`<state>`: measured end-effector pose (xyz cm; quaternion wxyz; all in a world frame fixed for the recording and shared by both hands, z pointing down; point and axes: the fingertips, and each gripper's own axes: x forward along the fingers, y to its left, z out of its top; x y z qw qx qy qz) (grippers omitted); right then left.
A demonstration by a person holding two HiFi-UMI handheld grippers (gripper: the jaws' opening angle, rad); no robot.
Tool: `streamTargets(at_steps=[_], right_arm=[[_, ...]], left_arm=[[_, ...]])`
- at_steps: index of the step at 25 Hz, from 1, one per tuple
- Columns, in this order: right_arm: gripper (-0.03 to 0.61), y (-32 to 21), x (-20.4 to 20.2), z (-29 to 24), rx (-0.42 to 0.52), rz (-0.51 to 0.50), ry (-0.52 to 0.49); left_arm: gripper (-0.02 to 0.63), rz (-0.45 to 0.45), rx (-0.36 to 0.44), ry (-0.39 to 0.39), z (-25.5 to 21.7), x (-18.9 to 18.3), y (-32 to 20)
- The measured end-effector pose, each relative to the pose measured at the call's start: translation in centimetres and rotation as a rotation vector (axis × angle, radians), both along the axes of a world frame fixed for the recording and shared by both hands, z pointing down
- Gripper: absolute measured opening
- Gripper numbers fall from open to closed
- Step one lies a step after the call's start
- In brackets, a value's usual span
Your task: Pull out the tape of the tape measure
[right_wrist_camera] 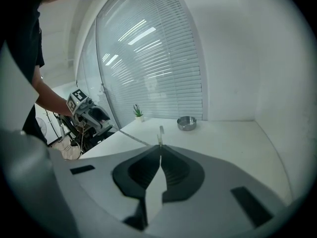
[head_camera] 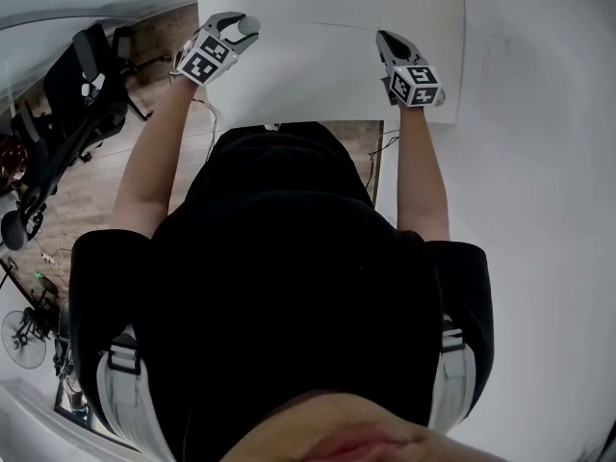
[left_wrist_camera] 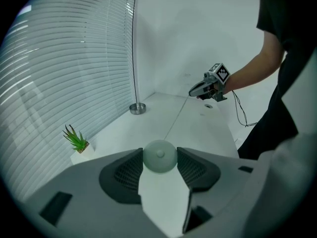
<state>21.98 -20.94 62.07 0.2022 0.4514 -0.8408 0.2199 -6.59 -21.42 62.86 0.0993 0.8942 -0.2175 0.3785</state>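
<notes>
A round pale-green tape measure (left_wrist_camera: pixel 160 156) sits between the pads of my left gripper (left_wrist_camera: pixel 160 158), which is shut on it. The head view shows the left gripper (head_camera: pixel 243 27) over the white table's left part. A thin tape (right_wrist_camera: pixel 133 137) runs from the case across the table to my right gripper (right_wrist_camera: pixel 160 153), and it shows as a faint line (head_camera: pixel 318 22) in the head view. The right gripper's jaws are closed on the tape's end, whose tab (right_wrist_camera: pixel 161 133) sticks up just past the fingertips. The right gripper (head_camera: pixel 388 42) is held over the table's right part.
A white table (head_camera: pixel 327 80) stands against a wall and a window with blinds. On its far side are a round metal dish (right_wrist_camera: pixel 186 123) and a small potted plant (right_wrist_camera: pixel 137 112). A cable port (left_wrist_camera: pixel 208 105) is set in the tabletop. An office chair (head_camera: pixel 87 94) stands to the left.
</notes>
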Motion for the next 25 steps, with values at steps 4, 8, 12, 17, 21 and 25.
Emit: streamTargets(at_steps=[4, 8, 12, 17, 21, 25], right_arm=[[0.011, 0.0, -0.2, 1.0, -0.023, -0.014, 0.009], [0.011, -0.4, -0.3, 1.8, -0.040, -0.025, 0.016], [0.011, -0.4, -0.8, 2.7, -0.057, -0.045, 0.026], [0.011, -0.5, -1.3, 3.8, -0.084, -0.067, 0.037], [0.011, -0.1, -1.5, 5.3, -0.106, -0.075, 0.042], [0.011, 0.1, -1.2, 5.8, -0.126, -0.081, 0.045]], left_arm=[[0.227, -0.005, -0.008, -0.004, 0.9, 0.0, 0.3], [0.227, -0.005, -0.011, -0.015, 1.6, -0.1, 0.6], [0.227, -0.015, -0.008, -0.025, 2.3, -0.4, 0.8], [0.227, -0.025, -0.030, -0.044, 3.6, -0.7, 1.0], [0.227, -0.029, -0.061, -0.063, 5.4, -0.9, 2.1], [0.227, -0.031, -0.078, -0.068, 6.1, -0.7, 2.7]])
